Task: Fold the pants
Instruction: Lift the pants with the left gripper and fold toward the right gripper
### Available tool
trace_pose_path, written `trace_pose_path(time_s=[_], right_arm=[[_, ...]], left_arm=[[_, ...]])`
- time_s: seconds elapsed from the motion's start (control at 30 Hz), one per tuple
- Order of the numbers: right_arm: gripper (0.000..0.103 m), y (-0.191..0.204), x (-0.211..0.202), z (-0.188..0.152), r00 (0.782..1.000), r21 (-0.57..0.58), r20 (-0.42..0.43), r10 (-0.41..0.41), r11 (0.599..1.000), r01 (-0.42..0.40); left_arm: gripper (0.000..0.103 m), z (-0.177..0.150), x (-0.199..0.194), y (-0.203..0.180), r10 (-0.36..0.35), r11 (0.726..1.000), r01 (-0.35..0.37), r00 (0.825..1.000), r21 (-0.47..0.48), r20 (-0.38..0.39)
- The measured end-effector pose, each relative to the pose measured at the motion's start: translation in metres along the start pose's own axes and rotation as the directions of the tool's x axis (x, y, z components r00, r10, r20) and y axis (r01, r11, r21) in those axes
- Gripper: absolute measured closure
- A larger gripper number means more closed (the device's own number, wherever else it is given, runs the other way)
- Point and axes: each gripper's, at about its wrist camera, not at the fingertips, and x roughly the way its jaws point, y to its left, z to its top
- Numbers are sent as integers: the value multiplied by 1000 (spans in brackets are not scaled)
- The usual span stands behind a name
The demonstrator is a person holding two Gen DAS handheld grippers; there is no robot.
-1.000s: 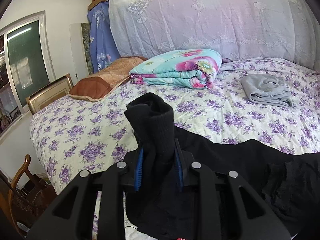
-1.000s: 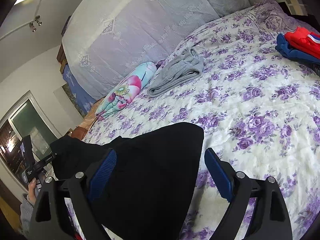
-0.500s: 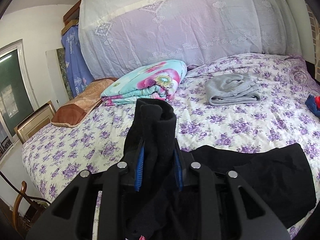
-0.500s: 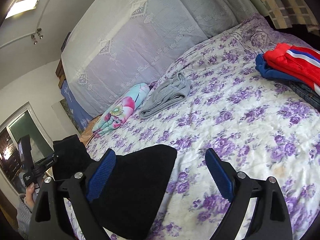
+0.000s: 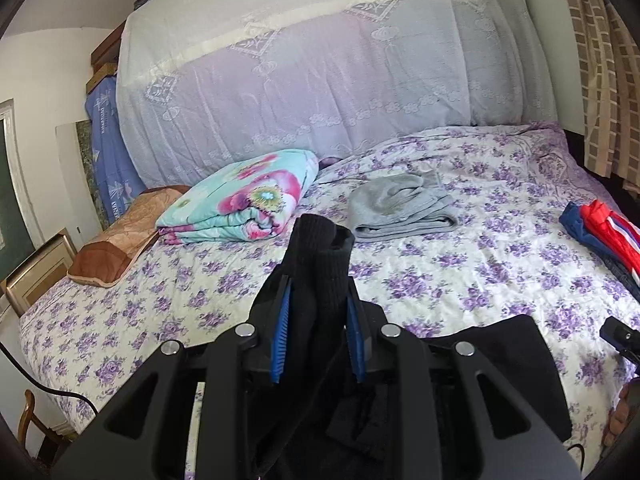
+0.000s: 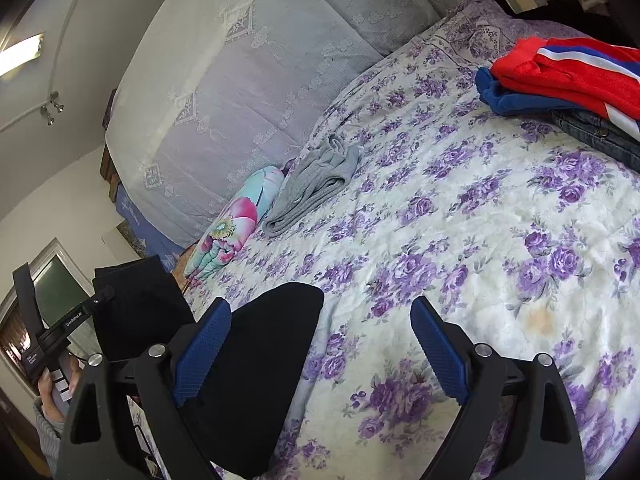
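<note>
Left tool (image 5: 317, 330) clamped on a bunched cuff of the black pants (image 5: 320, 264), lifted above the floral bed (image 5: 460, 276), right tool (image 6: 320, 344) spread apart, pants' folded part (image 6: 256, 360) beneath it on the bed

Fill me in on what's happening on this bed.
A person is folding black pants on the flowered bed with two tools. The left hand-held gripper is clamped on a bunched, ribbed end of the pants and holds it raised above the bedspread. The right hand-held gripper is open and grips nothing, with part of the pants lying flat under it. Grey clothes, a folded quilt and a red and blue pile lie farther back.
</note>
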Motion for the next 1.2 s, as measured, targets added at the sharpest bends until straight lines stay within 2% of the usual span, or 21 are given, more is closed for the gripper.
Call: trace_pose_path(time_s=[0.17,0.27,0.37,0.53,0.63,0.73,0.87,1.0,1.1,1.2], right_arm=[[11,-5,0,0,1000,26,1,8,1000,-8],[11,-7,-1,1,1000,32,7,14,999,-14],[11,-9,-2,1,1000,44,11,19,999,-20],[11,-11,-3,1,999,56,16,29,998,-30],[11,-11,-3,1,999,59,16,32,998,-33],[11,-12,-3,1,999,67,19,36,997,-38],[11,-10,-4,1,1000,64,14,24,998,-25],[11,-4,-12,1,1000,31,12,1,1000,-2],[11,-1,-21,3,999,8,29,-26,1000,26],[11,-1,-28,5,998,1,43,-52,999,52]], left_arm=[[79,5,-15,-49,-98,993,94,994,75,40],[79,-2,-19,-83,-167,979,161,985,128,35],[79,-19,-18,-118,-224,958,221,975,184,-5],[79,-60,-4,-168,-269,923,287,958,258,-104],[79,-79,0,-185,-274,907,300,953,297,-126],[79,-93,-2,-197,-261,893,285,958,348,-115],[79,-101,-4,-204,-260,881,279,960,383,-101],[78,-108,5,-210,-266,868,292,956,403,-119],[72,-117,15,-217,-266,859,300,954,415,-140],[56,-118,13,-220,-270,852,300,954,429,-132]])
